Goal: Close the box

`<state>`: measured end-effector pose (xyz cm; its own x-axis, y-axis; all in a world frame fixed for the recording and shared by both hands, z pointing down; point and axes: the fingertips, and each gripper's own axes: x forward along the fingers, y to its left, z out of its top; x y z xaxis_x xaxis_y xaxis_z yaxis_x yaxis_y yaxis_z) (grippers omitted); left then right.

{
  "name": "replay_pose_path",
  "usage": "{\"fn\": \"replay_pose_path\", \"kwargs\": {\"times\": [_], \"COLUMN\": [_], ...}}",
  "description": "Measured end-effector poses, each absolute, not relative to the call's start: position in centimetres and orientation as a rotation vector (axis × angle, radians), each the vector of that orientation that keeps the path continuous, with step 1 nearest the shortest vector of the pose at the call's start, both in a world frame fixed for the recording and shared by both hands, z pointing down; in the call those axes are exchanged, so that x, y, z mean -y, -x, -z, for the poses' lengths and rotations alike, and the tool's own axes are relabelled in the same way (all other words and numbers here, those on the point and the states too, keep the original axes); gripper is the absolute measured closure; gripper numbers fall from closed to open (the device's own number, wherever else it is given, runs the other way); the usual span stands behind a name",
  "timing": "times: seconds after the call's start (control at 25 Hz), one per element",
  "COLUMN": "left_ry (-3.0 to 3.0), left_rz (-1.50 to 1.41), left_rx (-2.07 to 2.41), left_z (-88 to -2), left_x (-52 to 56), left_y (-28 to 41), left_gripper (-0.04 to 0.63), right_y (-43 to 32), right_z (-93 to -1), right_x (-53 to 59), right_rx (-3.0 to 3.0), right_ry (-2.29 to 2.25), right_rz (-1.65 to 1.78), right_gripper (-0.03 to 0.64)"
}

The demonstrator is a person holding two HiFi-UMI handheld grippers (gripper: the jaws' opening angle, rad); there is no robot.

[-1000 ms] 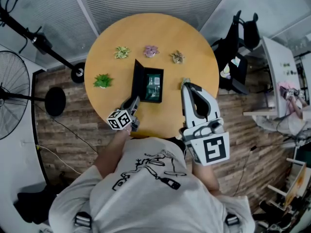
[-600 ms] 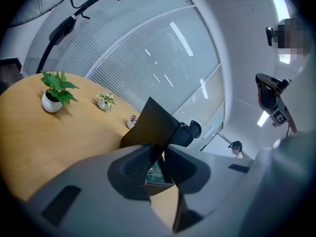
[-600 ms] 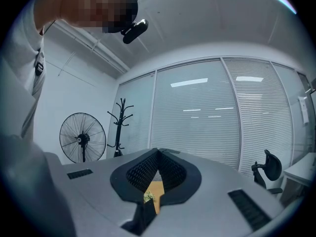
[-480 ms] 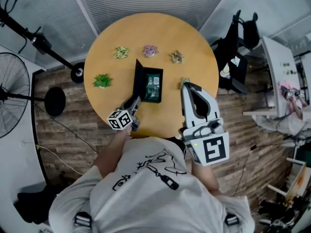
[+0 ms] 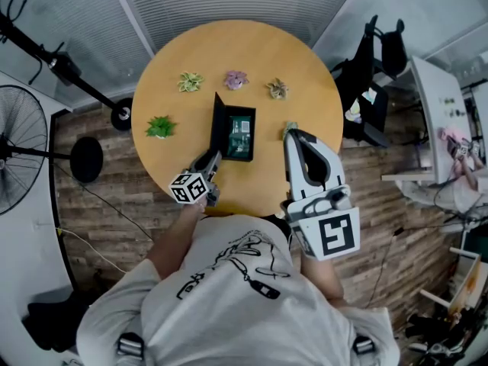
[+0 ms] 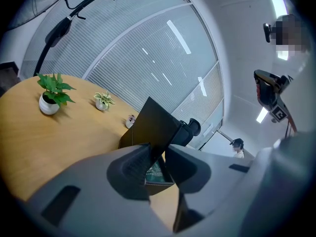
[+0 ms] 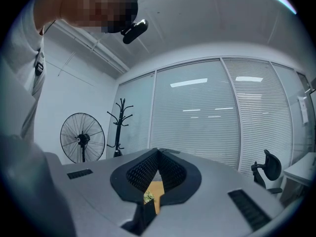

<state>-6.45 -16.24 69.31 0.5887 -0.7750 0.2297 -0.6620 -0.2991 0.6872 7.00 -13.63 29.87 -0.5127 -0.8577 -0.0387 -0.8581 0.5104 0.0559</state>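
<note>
Both claws hold nothing: the left gripper has just been parting its jaws near the open box at mid-frame, and the right gripper is clenched. Pushing the upright lid low could skid the box.

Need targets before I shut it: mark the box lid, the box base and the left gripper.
box lid [image 6: 154, 125]: left gripper view, middle of the dark panel.
box base [image 5: 242, 158]: head view, near wall.
left gripper [image 5: 211, 158]: head view, between its fingertips.
</note>
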Motion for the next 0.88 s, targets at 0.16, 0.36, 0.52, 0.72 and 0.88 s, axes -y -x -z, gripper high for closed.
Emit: {"fn": "replay_pose_path", "kwargs": {"times": [0.16, 0.36, 0.52, 0.72, 0.88], "left_ry": [-2.056, -2.082, -2.106, -2.13, -2.151], "left_rz": [0.165, 0.139, 0.102, 0.065, 0.038], "left_rx": [1.135, 1.134, 1.138, 1.141, 1.138], "left_z": [-69.2, -69.2, -69.2, -69.2, -69.2], "left_x": [16.3, 16.2, 16.2, 16.2, 16.2], "left_y": [6.2, 5.8, 5.3, 5.0, 4.6], "left_gripper": [0.5, 0.495, 0.49, 0.485, 0.48], "right_y": [-6.7, -7.1, -7.1, -7.0, -7.1], "right_z": [-29.5, -29.9, -29.7, -29.8, -29.8], "right_x": [13.6, 13.6, 13.7, 13.7, 13.6], "right_rx": [-2.723, -2.731, -2.723, -2.721, -2.72], "right_ry": [1.516, 1.548, 1.548, 1.55, 1.552], "right_rz": [-0.101, -0.102, -0.115, -0.113, -0.111], "right_gripper": [0.601, 0.601, 0.601, 0.601, 0.601]}}
